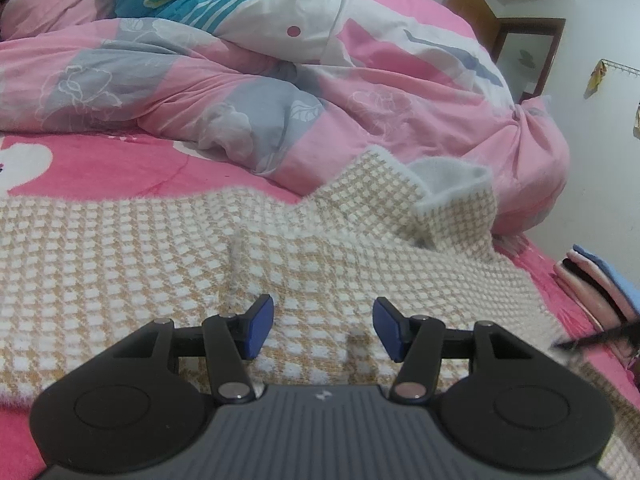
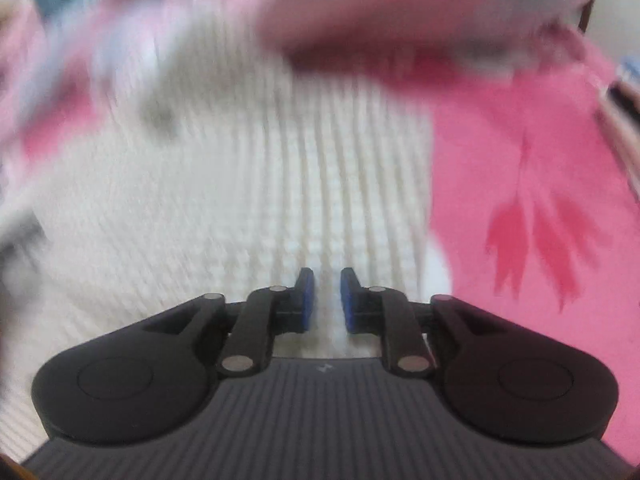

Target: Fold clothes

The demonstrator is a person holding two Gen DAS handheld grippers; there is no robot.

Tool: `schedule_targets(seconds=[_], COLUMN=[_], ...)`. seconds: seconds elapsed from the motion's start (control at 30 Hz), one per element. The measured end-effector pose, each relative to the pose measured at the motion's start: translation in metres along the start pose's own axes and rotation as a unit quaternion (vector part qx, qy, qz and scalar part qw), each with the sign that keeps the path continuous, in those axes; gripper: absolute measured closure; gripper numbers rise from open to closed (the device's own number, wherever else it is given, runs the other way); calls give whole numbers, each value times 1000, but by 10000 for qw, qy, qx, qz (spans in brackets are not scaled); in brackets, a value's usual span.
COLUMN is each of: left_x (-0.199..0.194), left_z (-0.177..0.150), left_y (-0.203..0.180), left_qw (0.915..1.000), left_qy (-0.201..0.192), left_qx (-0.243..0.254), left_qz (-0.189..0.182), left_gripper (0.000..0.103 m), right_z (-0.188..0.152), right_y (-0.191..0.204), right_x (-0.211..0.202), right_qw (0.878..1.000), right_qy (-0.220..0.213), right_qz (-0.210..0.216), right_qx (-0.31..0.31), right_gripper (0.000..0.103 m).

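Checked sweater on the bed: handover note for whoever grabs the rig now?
Left hand-held gripper: open, empty, above the checked sweater.
Right hand-held gripper: narrow gap, nothing visibly pinched; view is motion-blurred.
Sweater lies spread on the pink sheet, one sleeve turned up against the duvet.
Folded stack sits at the bed's right edge.
Left: fold this sweater.

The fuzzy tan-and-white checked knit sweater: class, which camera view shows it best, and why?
The left wrist view. There the fuzzy tan-and-white checked knit sweater lies sharp across the pink bedsheet, its check pattern and pale grey lining clear. The right wrist view shows it only as a motion-blurred whitish knit.
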State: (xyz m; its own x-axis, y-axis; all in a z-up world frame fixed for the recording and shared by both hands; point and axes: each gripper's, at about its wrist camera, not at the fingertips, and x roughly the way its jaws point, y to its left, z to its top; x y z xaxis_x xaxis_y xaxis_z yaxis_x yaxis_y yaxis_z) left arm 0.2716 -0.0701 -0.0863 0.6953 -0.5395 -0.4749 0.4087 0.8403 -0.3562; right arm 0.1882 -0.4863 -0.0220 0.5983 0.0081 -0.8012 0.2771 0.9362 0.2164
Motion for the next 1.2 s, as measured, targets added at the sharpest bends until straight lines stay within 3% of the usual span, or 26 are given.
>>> schedule_targets(seconds=[0.17, 0.43, 0.57, 0.63, 0.7, 0.77, 0.83, 0.9, 0.97, 1.07, 1.17, 1.2], left_x=[0, -1, -1, -1, 0, -1, 0, 0, -1, -1, -2, -2], left_z=[0, 1, 1, 1, 1, 1, 1, 2, 2, 2, 2, 1], left_y=[2, 2, 2, 2, 2, 2, 4, 7, 10, 12, 14, 14], left_qw=[10000, 10000, 10000, 10000, 10000, 9999, 9998, 9996, 9993, 9990, 9988, 9988], left_qy=[5, 6, 10, 11, 11, 5, -1, -5, -13, -22, -31, -34], left_qx=[-72, -80, -89, -73, -89, -124, -185, -254, -307, -379, -410, -411], left_qz=[-46, -40, -30, -22, -40, -63, -101, -148, -193, -246, -270, -273], left_gripper=[46, 46, 46, 46, 46, 46, 46, 46, 46, 46, 46, 46], right_z=[-19, -51, -46, -48, -60, -69, -71, -83, -95, -117, -139, -144], right_y=[9, 28, 56, 61, 59, 58, 47, 31, 11, -11, -13, -13], right_x=[-13, -14, -41, -28, -1, -6, -38, -92, -148, -241, -290, -291], right_qw=[9992, 9887, 9832, 9853, 9863, 9831, 9886, 9897, 9857, 9808, 9801, 9821], right_qy=[93, 84, -544, -488, -108, -194, -105, -336, -619, -1031, -1231, -1220], right_qz=[-28, -726, -484, -318, -358, -430, -517, -599, -1092, -1364, -1159, -1010], right_qx=[-397, -1308, -1673, -1605, -1610, -1767, -1411, -1256, -1125, -938, -1039, -1020], right_gripper=[87, 77, 79, 78, 78, 77, 77, 77, 76, 71, 58, 58])
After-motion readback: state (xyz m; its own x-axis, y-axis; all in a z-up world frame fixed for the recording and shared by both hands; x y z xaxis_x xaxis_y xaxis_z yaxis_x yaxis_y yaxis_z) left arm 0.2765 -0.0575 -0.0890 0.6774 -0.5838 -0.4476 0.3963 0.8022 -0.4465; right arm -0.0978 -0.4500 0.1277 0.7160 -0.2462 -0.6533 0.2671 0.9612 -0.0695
